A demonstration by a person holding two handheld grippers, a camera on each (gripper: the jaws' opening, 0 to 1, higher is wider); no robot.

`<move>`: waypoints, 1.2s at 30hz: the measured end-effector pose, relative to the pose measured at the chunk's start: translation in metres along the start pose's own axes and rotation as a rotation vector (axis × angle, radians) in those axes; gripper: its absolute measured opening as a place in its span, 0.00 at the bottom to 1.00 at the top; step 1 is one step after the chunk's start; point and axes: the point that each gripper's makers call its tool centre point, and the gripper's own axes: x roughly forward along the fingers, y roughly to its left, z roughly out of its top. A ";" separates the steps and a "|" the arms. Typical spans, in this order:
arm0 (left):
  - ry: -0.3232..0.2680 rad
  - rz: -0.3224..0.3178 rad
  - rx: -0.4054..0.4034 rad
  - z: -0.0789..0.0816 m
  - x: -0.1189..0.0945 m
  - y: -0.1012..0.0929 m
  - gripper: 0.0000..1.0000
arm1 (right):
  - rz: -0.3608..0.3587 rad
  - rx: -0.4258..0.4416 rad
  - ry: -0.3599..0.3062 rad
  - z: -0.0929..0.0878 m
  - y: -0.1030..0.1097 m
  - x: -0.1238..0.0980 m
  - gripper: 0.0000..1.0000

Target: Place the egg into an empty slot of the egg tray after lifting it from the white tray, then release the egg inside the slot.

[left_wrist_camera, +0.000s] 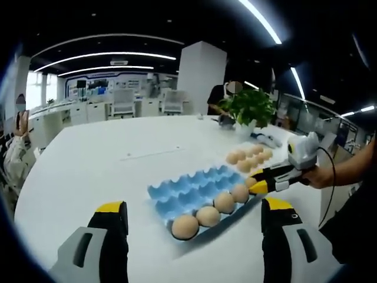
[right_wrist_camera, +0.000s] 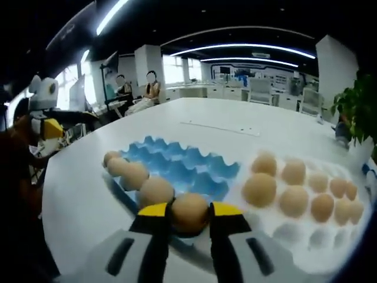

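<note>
We grip the egg (right_wrist_camera: 189,212) between our right tongs' (right_wrist_camera: 189,213) yellow tips, over the blue tray's (right_wrist_camera: 177,165) next free slot beside the filled row; left tongs (left_wrist_camera: 191,213) hang released, clear.

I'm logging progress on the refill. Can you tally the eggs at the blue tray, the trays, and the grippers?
Eggs resting in the blue egg tray: 4
Egg held by the right gripper at that row's end: 1
Trays: 2, counting the white tray
Grippers: 2, counting the left gripper
Total: 9
</note>
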 end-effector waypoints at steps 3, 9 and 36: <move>0.000 0.000 -0.001 0.000 0.000 0.000 0.94 | 0.009 -0.018 -0.002 0.000 0.001 0.001 0.26; 0.001 -0.007 0.004 0.001 0.001 -0.002 0.94 | 0.010 -0.037 -0.008 0.000 0.001 0.001 0.26; -0.010 -0.013 0.017 0.005 0.000 0.000 0.91 | -0.016 -0.037 -0.043 0.012 -0.008 -0.017 0.25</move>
